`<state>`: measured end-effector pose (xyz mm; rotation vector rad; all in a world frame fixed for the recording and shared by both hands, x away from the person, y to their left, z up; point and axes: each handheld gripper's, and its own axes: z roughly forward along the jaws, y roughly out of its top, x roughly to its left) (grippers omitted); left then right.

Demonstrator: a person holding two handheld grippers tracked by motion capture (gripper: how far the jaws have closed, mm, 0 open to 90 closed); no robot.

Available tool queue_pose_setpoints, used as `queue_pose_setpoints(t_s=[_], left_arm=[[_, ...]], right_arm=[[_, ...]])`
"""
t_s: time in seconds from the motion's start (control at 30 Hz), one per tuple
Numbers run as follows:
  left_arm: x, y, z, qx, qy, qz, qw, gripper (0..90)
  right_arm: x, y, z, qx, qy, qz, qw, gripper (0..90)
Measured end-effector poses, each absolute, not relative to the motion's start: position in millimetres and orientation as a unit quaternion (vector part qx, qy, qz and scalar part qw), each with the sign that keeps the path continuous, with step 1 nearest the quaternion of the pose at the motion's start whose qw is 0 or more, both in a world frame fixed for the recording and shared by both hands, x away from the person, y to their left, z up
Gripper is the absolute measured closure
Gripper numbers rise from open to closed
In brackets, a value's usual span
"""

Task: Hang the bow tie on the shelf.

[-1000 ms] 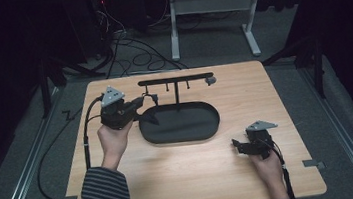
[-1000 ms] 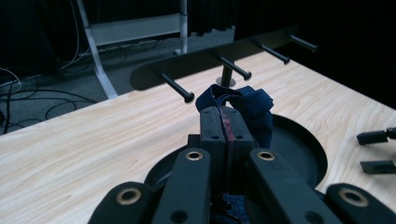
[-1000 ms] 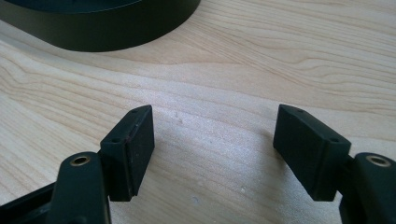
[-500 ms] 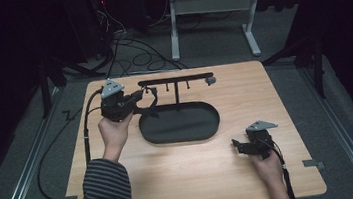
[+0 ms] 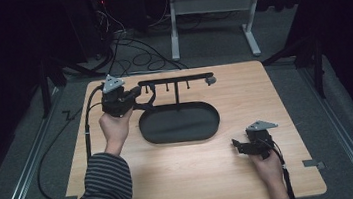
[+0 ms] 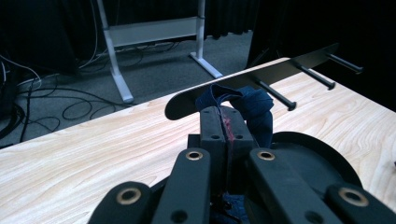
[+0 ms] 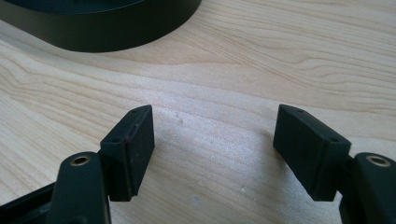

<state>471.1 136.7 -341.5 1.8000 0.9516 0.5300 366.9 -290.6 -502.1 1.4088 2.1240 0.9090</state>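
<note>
Left gripper (image 6: 227, 122) clamped tight on a dark blue strap (image 6: 254, 108), cloth bunched just above & to the right of its tips in the left gripper view. Strap loop sits right up against the near end of the black rack bar (image 6: 261, 74), just ahead of the tips; can't tell if it's hooked on. Pegs (image 6: 277, 94) stick out along the bar further right. Rack's oval base (image 5: 179, 123) sits just below-right of that gripper in the high view. Right gripper (image 7: 212, 149), jaws wide apart w/ nothing between, bare wooden table (image 7: 224, 93) under them, base edge just ahead.
</note>
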Motion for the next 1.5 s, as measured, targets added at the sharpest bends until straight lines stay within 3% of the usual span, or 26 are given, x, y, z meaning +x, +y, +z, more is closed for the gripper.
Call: queue_pose_setpoints(t_s=[0.93, 1.5], left_arm=[[478.5, 132.6, -358.5, 0.749, 0.411, 0.223, 0.47, 87.4], [471.1, 136.4, -357.6, 0.745, 0.407, 0.226, 0.477, 74.1]], right_arm=[[366.7, -290.9, -502.2, 0.507, 0.767, 0.33, 0.215, 30.5], [366.8, -290.9, -502.2, 0.507, 0.767, 0.329, 0.215, 30.7]])
